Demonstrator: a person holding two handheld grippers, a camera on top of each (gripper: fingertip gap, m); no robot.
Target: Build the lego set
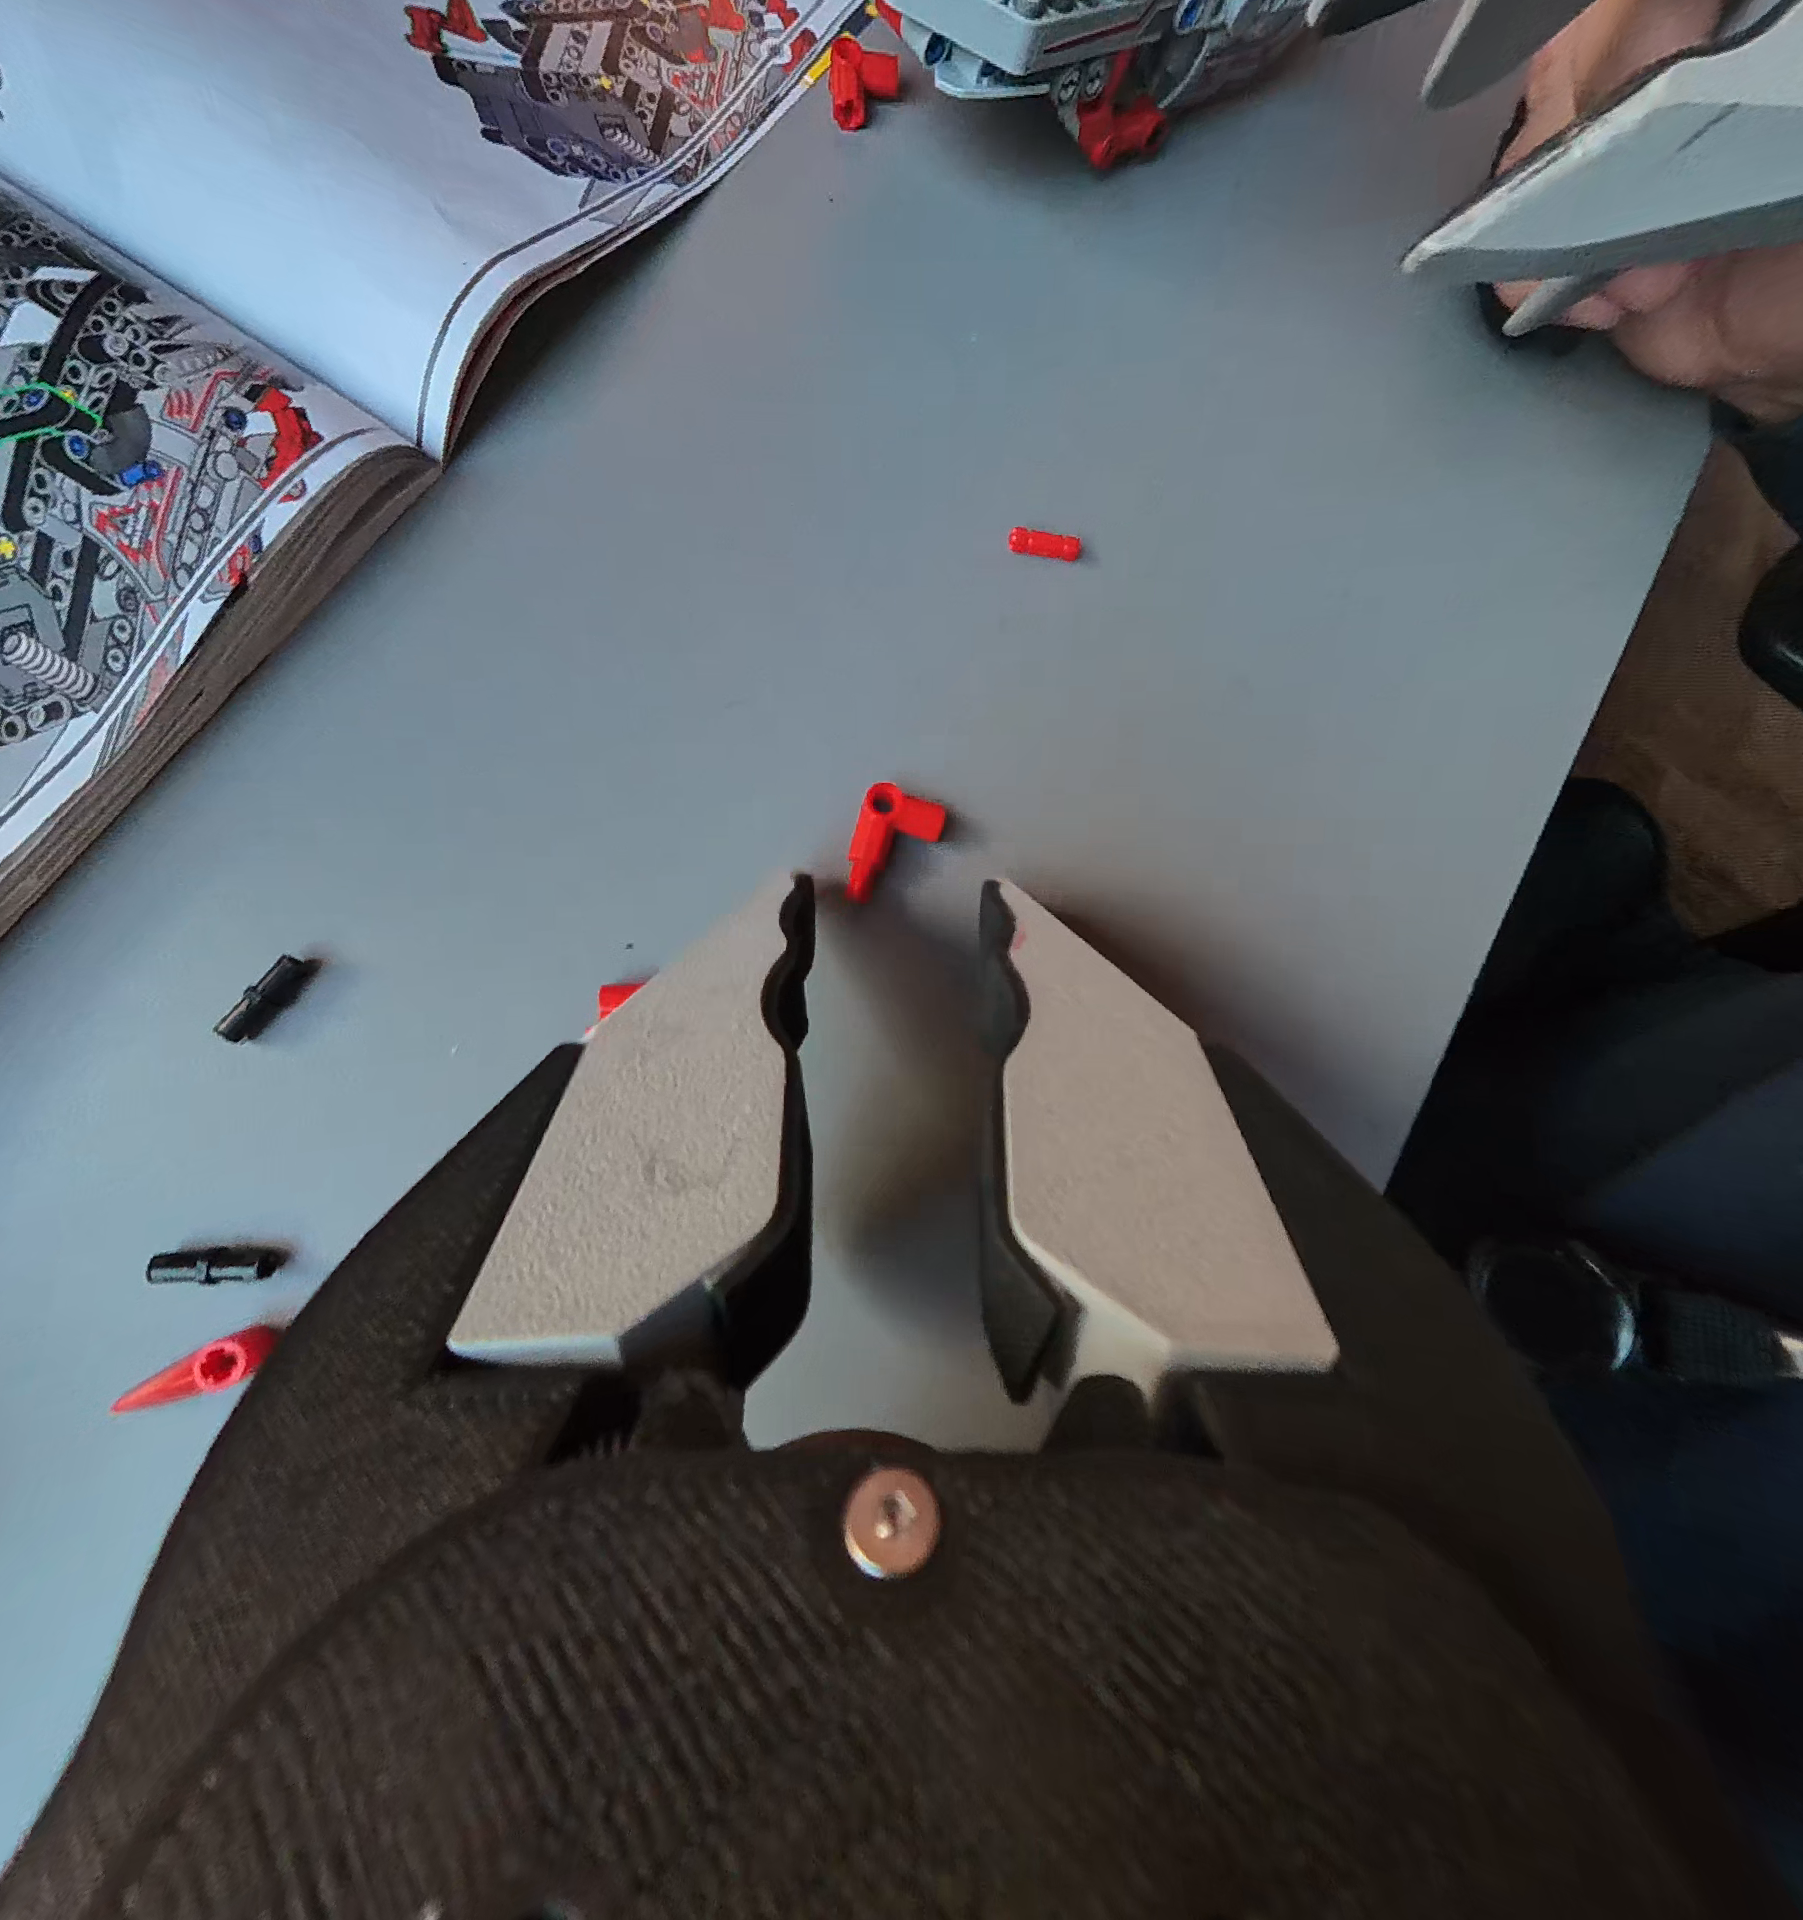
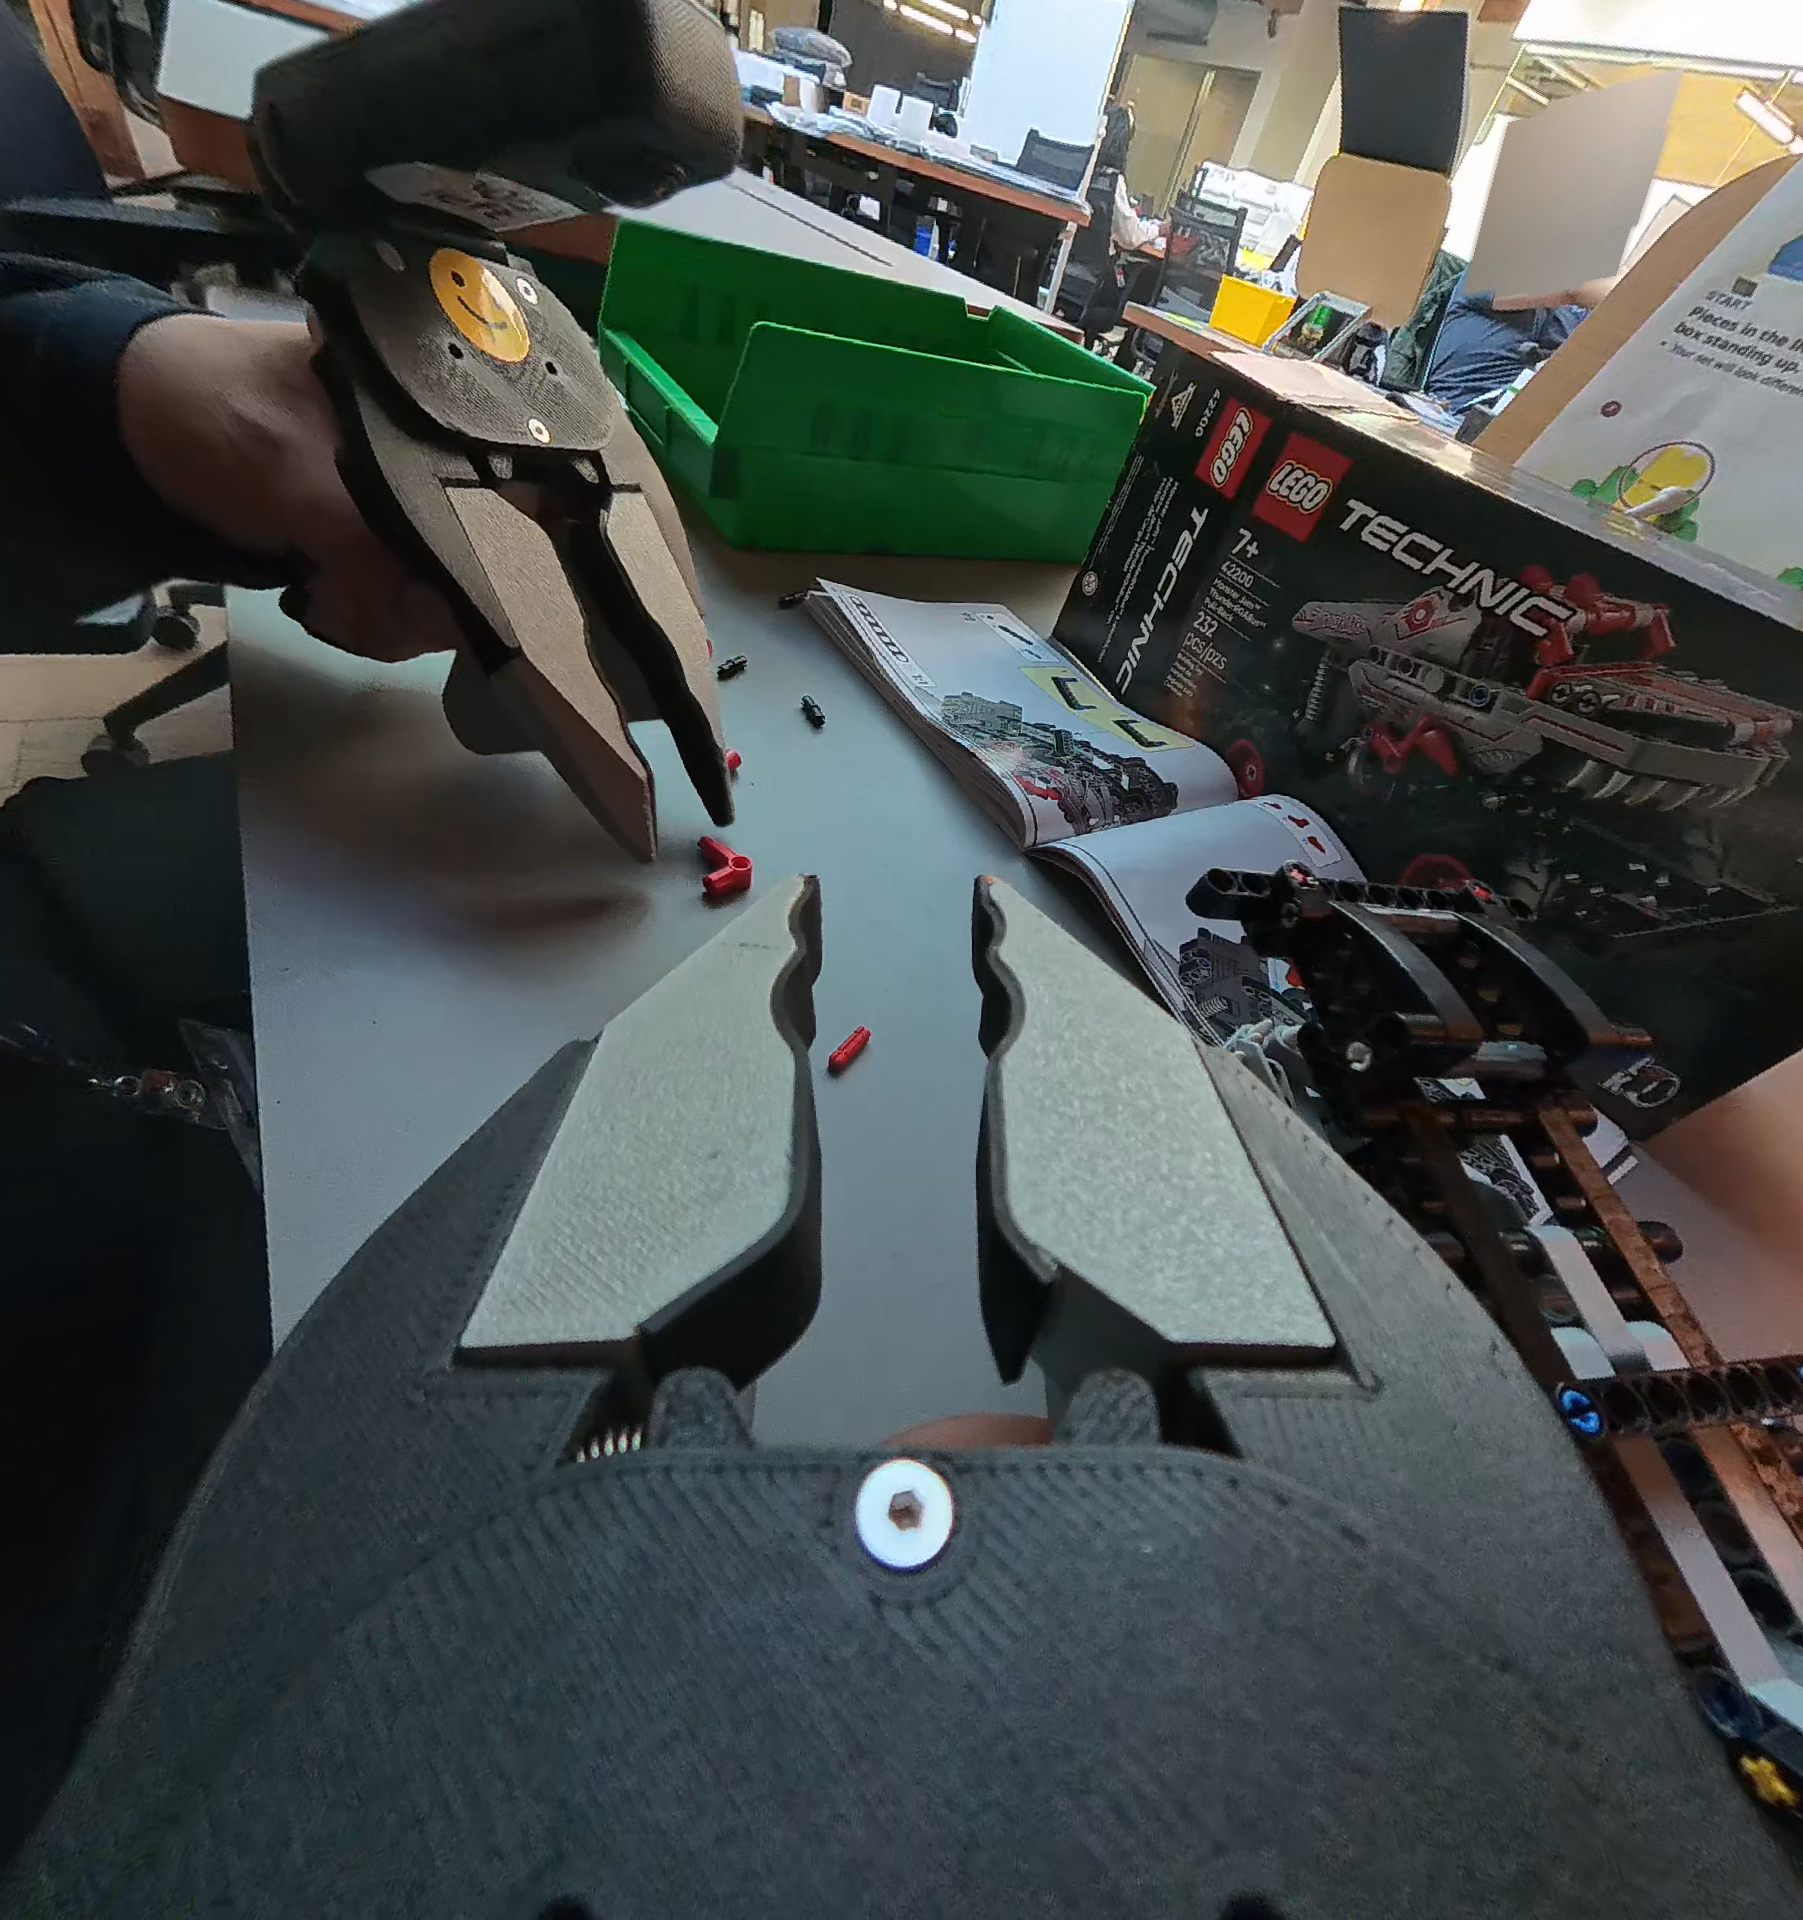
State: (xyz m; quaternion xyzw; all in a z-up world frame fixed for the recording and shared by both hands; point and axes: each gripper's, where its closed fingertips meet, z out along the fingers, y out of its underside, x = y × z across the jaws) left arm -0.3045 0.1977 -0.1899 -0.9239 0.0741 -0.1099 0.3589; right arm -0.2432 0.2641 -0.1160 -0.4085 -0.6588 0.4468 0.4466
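**benchrat:** Your left gripper (image 1: 897, 891) has its jaws apart with nothing between them, tips low over the grey table (image 1: 1240, 727). The red angle connector (image 1: 892, 831) sits dead centre of the left wrist view, just past the tips and a bit toward the left finger (image 1: 798, 935). One leg of it runs back down at that fingertip, nearly touching; the other pokes off toward the right of the frame. So its longer leg lies roughly along your fingers, not across them.

**pinpusher:** And the other hand?

**benchrat:** Your right gripper (image 2: 892, 914) is spread wide too, holding nothing. In the right wrist view the same connector (image 2: 722, 868) shows above and left of its tips, right under the left gripper's points (image 2: 684, 831). The left is clearly nearer, I'd say. What sits closest to the right one is the small red pin (image 2: 848, 1048), lying in the gap between its fingers on the table.

**pinpusher:** So go straight in?

**benchrat:** My guess: nudge forward and slightly left, and maybe twist so you pinch across that near leg. The open instruction booklet (image 1: 201, 416) fills the upper left, and the partly built model (image 2: 1448, 1091) is at the right edge of the right wrist view.
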